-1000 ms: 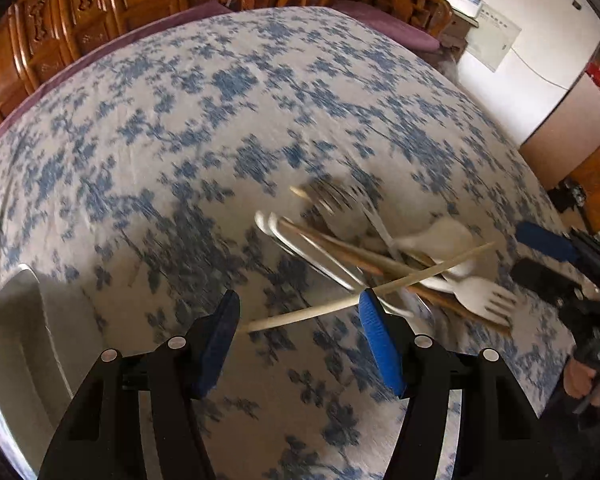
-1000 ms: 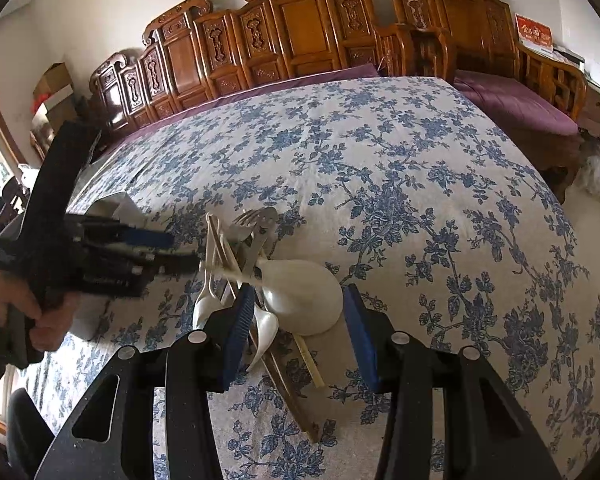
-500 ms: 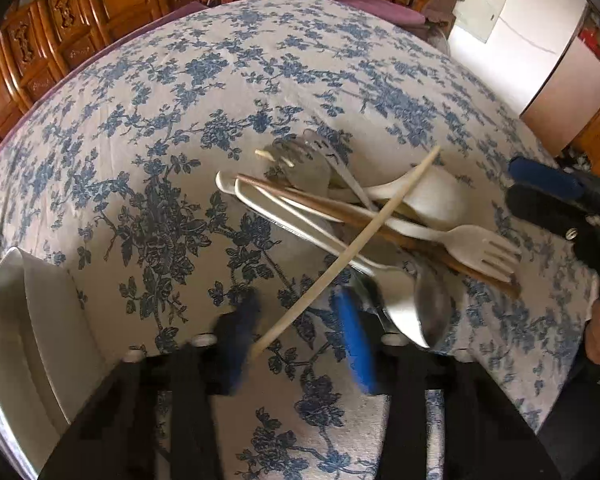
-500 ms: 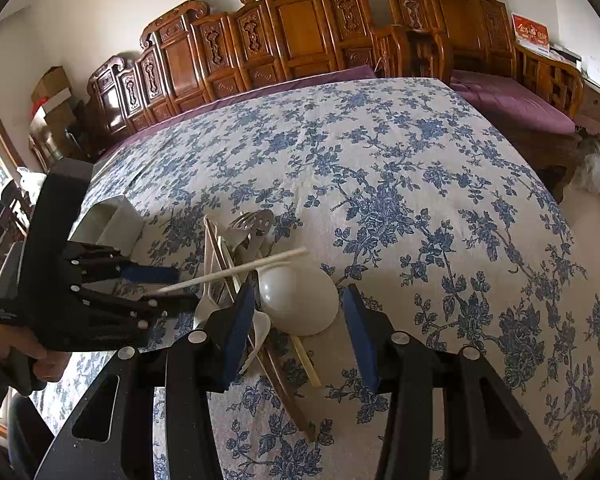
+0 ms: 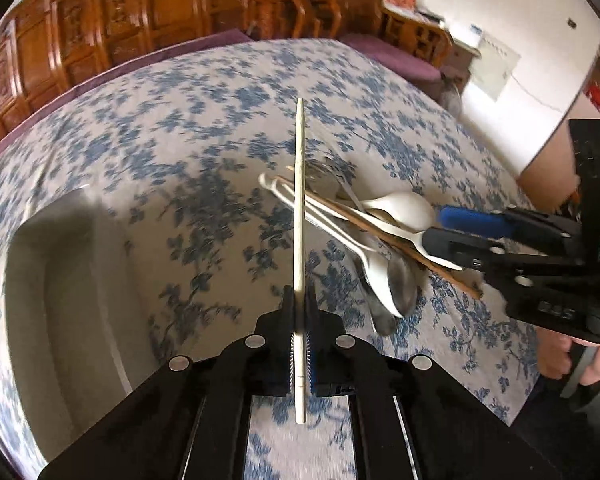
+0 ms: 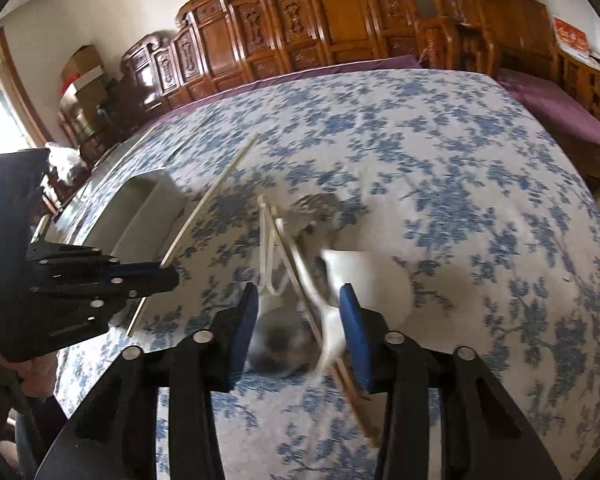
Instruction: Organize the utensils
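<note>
- On the big table point(image 5: 228, 92) there is lots of bare cloth behind and to the right – the far edge is well away.
- The tray point(image 5: 60, 280) looks empty, so sorting has just begun.
- The pile point(image 5: 364, 232) waits beside it.
- The right claw point(image 6: 298, 332) is spread over the pile.
- The left claw point(image 5: 300, 300) pinches one chopstick point(image 5: 299, 200) – lifted, near the tray.

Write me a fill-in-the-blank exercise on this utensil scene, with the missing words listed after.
1. The left tool is shut on a single pale ____.
2. The right tool has its jaws ____ over the utensil pile.
3. The tablecloth has a floral print in the colour ____.
4. The white tray lies to the ____ of the pile in the left wrist view.

Missing words: chopstick; open; blue; left
</note>
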Demonstrator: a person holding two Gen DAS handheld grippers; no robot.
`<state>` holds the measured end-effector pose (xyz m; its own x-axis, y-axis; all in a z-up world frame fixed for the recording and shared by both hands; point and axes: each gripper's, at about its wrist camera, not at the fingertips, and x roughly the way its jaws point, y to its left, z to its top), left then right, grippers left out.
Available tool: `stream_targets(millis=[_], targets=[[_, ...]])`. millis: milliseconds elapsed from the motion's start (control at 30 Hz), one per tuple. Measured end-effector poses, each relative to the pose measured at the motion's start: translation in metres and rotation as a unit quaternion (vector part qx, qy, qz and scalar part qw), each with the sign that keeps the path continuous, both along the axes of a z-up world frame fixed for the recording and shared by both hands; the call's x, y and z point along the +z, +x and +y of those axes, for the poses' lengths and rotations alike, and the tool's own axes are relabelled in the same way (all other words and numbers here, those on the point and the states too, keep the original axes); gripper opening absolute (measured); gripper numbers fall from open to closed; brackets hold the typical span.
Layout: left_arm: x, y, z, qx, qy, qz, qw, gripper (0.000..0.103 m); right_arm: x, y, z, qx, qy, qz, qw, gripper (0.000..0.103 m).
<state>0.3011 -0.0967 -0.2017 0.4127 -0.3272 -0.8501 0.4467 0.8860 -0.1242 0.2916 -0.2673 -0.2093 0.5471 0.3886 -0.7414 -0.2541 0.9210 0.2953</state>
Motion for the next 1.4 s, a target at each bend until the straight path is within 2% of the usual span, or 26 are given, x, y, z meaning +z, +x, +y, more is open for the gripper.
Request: stream_targets(millis=[100,200,300,367,467,633,767,900,967,1200,1400], targets=[[0.005,-0.007,0.009,0.01,-0.002,-0.006,0.9999,0.004,0.0,0.006,0.018,0.023,-0.012,0.001,1.0,0.036],[0.014,-0.012,0.017,0.018,-0.003,-0.017,0.9997,0.004,0.0,0.012,0.035,0.044,-0.017,0.006,0.999,0.034],[0.023,-0.017,0.023,0.021,-0.008,-0.025,0.9994,0.004,-0.006,0.022,0.05,0.051,-0.051,0.013,0.997,0.032],[0.028,-0.021,0.027,0.022,-0.008,-0.032,0.9992,0.004,-0.014,0.03,0.057,0.055,-0.067,0.028,0.996,0.027],[0.033,-0.024,0.035,0.027,-0.011,-0.037,0.9989,0.004,-0.028,0.039,0.067,0.056,-0.117,0.045,0.991,0.024],[0.037,-0.03,0.047,0.034,-0.015,-0.04,0.9985,0.004,-0.033,0.044,0.083,0.057,-0.167,0.04,0.983,0.021],[0.038,-0.034,0.054,0.038,-0.013,-0.042,0.9983,0.004,-0.033,0.044,0.087,0.057,-0.186,0.042,0.98,0.016],[0.044,-0.041,0.061,0.041,-0.015,-0.047,0.9979,0.004,-0.026,0.042,0.08,0.049,-0.159,0.051,0.985,0.008],[0.046,-0.044,0.064,0.043,-0.016,-0.049,0.9978,0.004,-0.019,0.037,0.078,0.05,-0.139,0.048,0.988,0.008],[0.054,-0.051,0.073,0.047,-0.02,-0.055,0.9972,0.004,0.014,0.026,0.081,0.051,-0.12,0.021,0.991,0.008],[0.059,-0.055,0.077,0.05,-0.019,-0.059,0.9968,0.004,0.037,0.023,0.077,0.053,-0.075,0.016,0.996,0.008]])
